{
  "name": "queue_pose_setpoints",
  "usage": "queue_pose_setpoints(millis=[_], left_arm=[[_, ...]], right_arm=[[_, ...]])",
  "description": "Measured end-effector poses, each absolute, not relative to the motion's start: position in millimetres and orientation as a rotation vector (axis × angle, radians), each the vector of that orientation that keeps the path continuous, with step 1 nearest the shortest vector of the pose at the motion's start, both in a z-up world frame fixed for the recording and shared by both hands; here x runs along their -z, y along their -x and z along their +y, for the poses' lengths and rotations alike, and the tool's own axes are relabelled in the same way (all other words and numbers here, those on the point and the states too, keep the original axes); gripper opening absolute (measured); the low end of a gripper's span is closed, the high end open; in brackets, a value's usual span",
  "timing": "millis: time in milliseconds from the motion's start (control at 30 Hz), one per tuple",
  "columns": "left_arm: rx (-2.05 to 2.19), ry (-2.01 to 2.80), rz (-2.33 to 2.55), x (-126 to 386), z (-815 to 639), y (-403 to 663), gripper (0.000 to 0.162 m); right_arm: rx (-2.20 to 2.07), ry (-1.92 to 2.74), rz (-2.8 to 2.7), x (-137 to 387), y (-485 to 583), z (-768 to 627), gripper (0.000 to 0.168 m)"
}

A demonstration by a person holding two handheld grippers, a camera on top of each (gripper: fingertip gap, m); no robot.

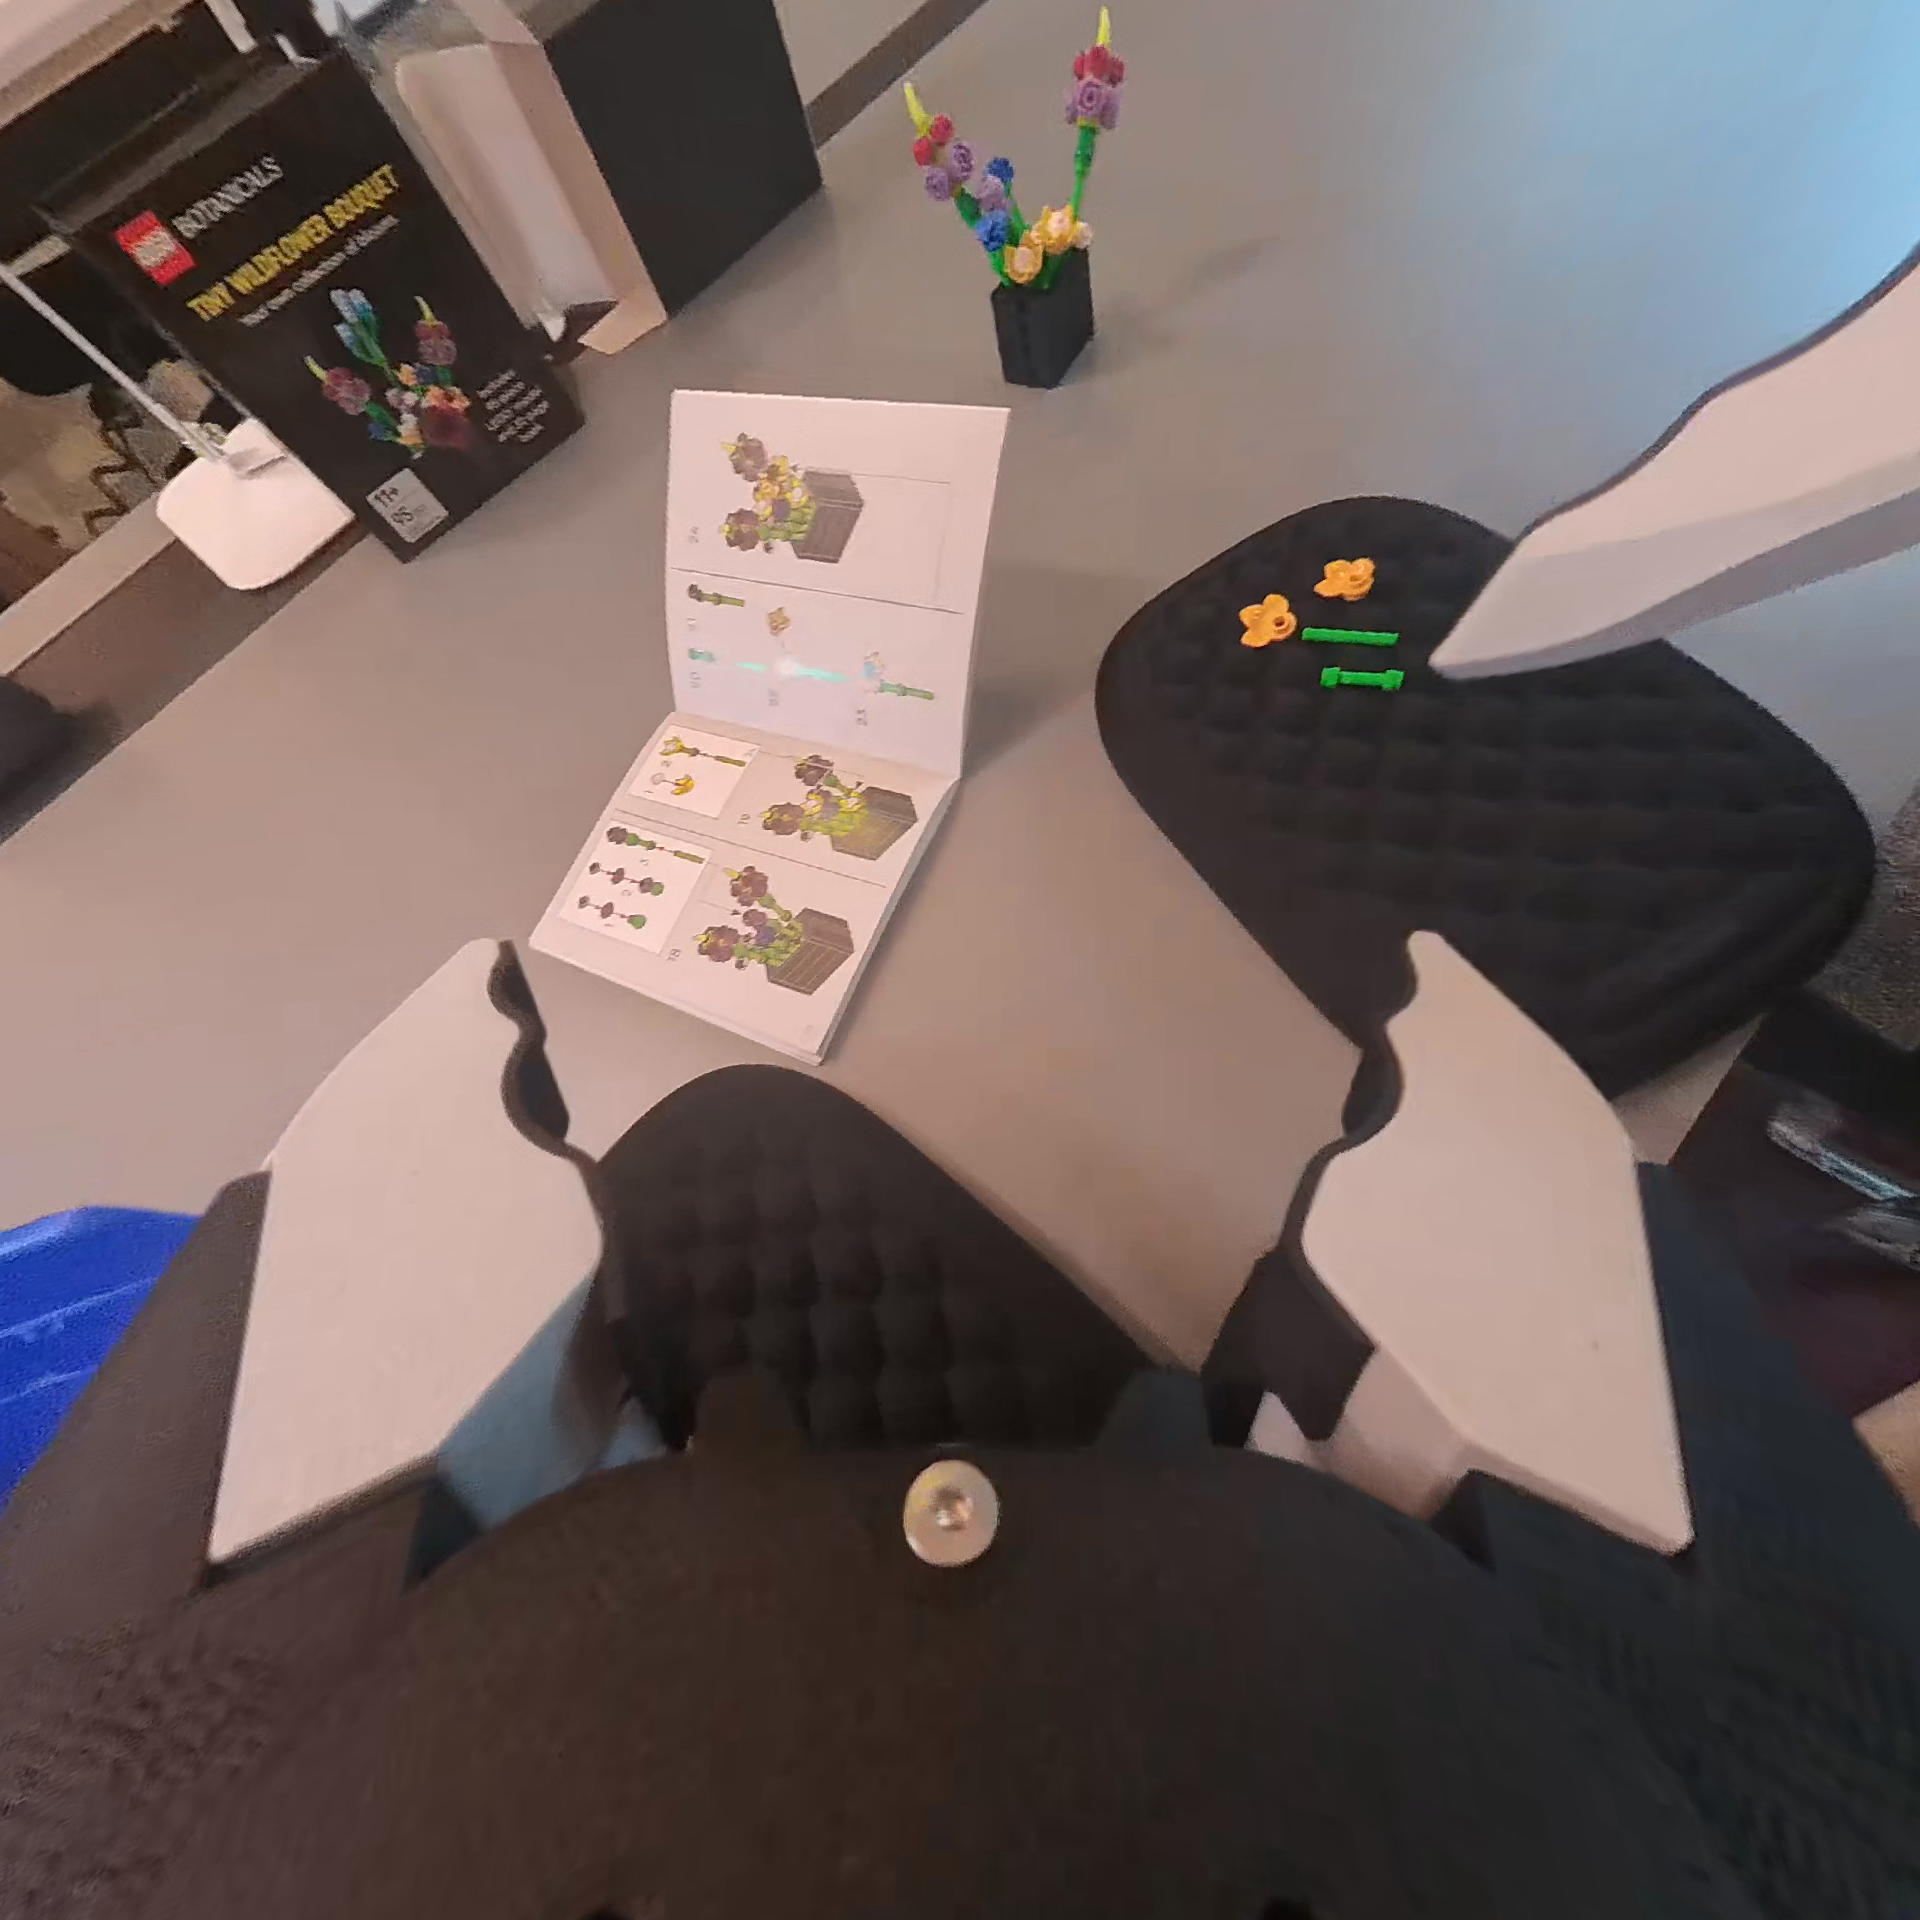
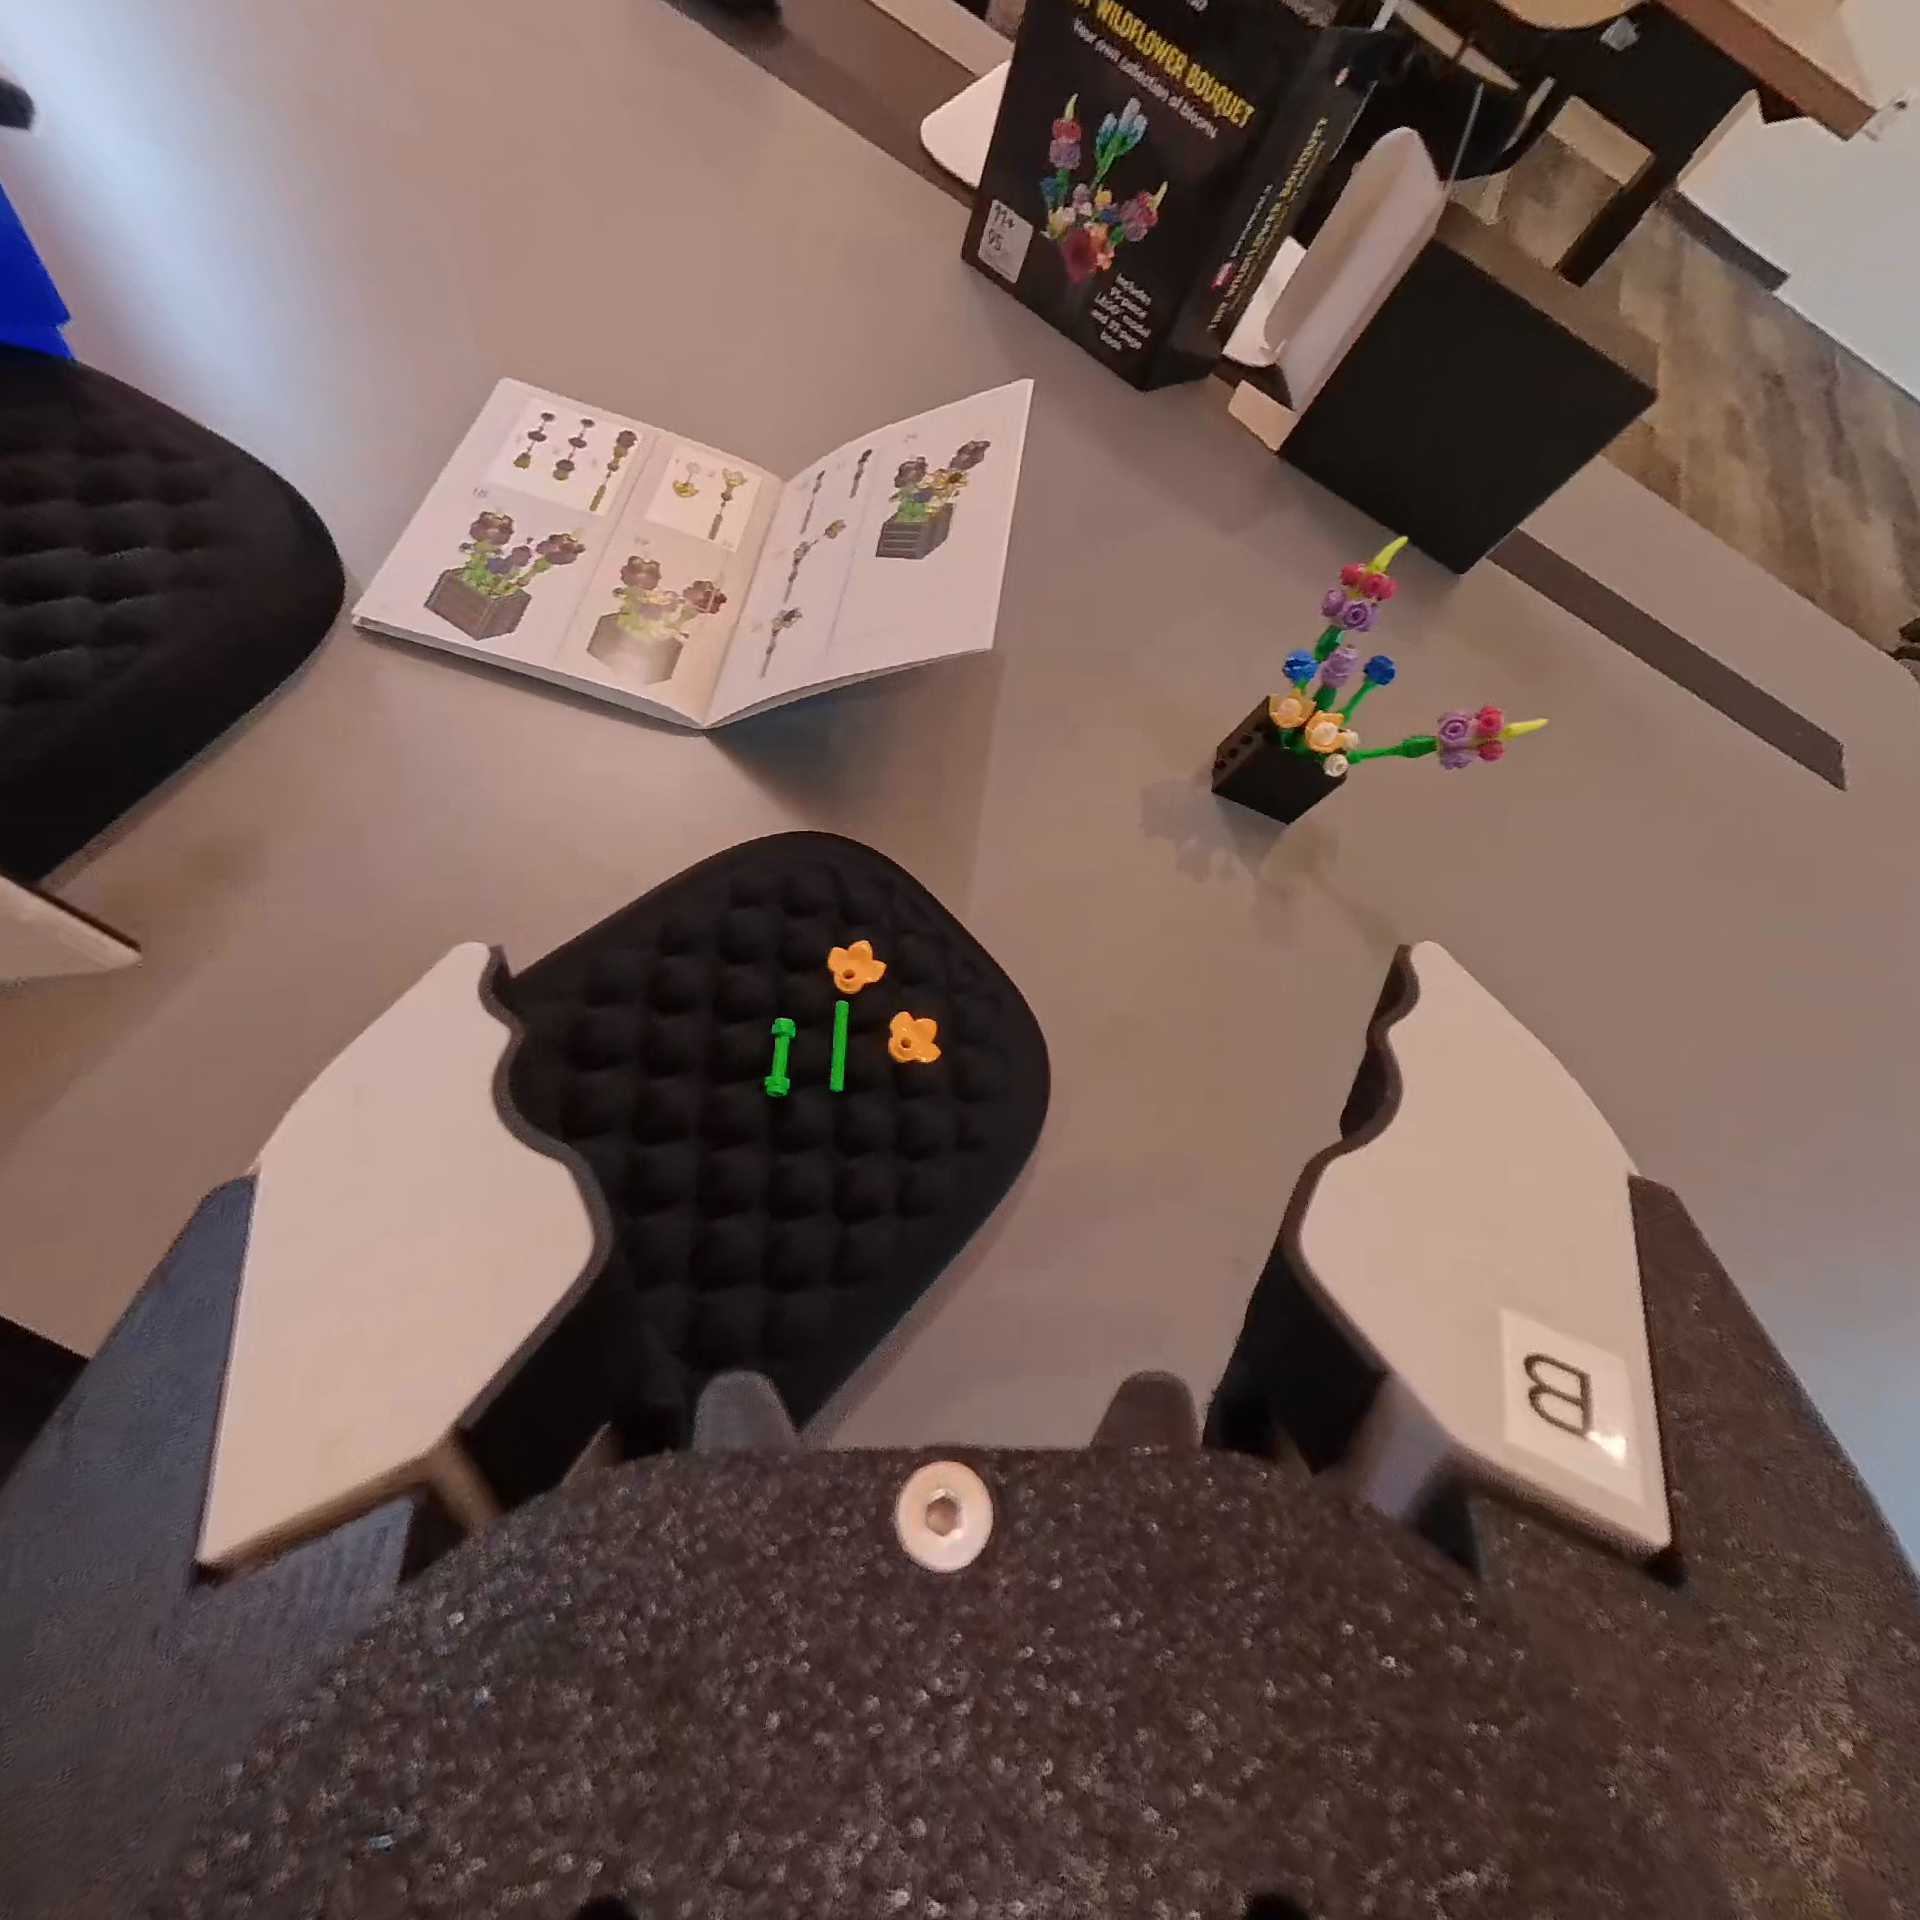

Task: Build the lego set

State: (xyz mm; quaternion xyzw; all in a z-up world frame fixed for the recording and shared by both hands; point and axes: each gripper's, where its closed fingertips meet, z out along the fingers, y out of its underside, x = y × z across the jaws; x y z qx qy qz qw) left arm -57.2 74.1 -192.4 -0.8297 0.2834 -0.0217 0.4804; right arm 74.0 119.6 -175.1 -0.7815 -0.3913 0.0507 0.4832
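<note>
Left gripper point(image 1: 951, 1039): jaws wide apart, empty.
Right gripper point(image 2: 940, 1039): jaws spread, empty, above mat point(image 2: 675, 1195).
Risk: green stem point(image 2: 838, 1044) probably rolls into mat dimples when pinched.

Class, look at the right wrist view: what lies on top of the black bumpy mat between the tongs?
On the black bumpy mat: two orange flower pieces and two green stem pieces. The mat's near edge is hidden behind the tongs' body.
</note>
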Motion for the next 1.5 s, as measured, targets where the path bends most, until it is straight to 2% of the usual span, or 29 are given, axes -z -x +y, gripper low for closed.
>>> queue_pose_setpoints(millis=[467,767,1433,1500], left_arm=[[0.031,2.019,0.627,190,80,73,0.145],[-0.094,2.021,0.497,173,80,129,0.144],[-0.052,2.044,0.579,185,79,113,0.144],[-0.030,2.011,0.556,180,81,111,0.144]], right_arm=[[-0.120,1.893,-0.969,181,-62,121,0.147],[-0.097,1.898,-0.939,177,-74,126,0.147],[-0.081,1.904,-0.964,182,-74,126,0.145],[-0.087,1.902,-0.965,182,-72,125,0.141]])
